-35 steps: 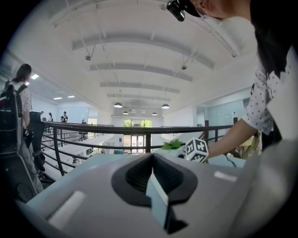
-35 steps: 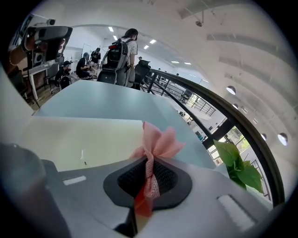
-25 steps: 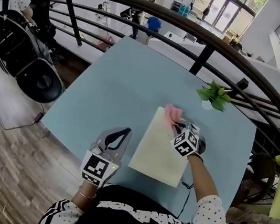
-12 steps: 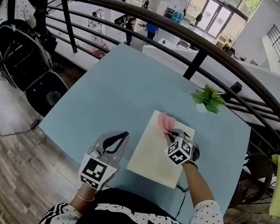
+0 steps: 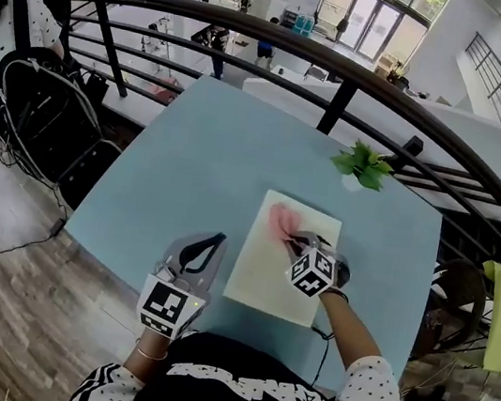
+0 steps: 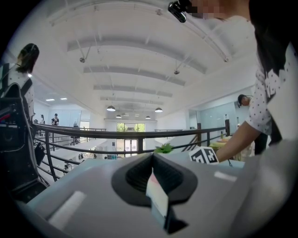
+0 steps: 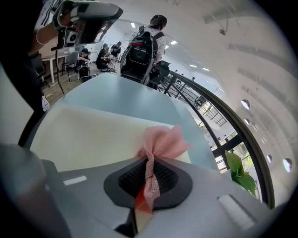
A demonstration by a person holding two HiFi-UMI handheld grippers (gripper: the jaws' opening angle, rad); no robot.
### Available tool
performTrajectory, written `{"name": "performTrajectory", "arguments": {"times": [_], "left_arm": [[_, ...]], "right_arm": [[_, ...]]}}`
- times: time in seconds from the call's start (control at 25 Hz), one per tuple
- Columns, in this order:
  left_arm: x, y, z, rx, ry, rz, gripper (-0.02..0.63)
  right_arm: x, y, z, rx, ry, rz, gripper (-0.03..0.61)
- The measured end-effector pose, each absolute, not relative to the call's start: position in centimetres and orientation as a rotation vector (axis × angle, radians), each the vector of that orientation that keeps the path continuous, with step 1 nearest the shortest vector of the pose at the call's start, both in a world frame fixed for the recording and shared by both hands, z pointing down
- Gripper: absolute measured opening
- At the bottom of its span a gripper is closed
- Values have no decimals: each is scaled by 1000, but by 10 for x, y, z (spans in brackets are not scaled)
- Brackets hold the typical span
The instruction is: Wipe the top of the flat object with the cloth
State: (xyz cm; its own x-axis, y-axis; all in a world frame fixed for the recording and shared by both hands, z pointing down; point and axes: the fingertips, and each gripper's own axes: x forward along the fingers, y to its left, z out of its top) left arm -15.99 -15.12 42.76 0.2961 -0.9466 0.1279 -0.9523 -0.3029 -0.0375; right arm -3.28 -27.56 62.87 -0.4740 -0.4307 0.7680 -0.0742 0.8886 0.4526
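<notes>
right tongs pinch pink cloth on cream board.

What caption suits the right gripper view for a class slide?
Right tongs pinch a crumpled pink mesh cloth on a flat cream board atop a pale blue table.

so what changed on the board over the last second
The right gripper, shut on the pink cloth, dragged it back from the far edge of the cream board toward the person and slightly left. Nothing was picked up or let go. The left gripper stayed shut and empty on the table left of the board, and the board and the plant kept their places.
</notes>
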Motion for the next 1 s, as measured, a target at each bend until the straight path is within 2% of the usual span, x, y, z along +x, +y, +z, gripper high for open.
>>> {"name": "performTrajectory", "arguments": {"times": [1.0], "left_arm": [[-161,-135,438,2500,-1776,200,0]], "right_arm": [[-36,-222,628,296,-2074,-465,7]]}}
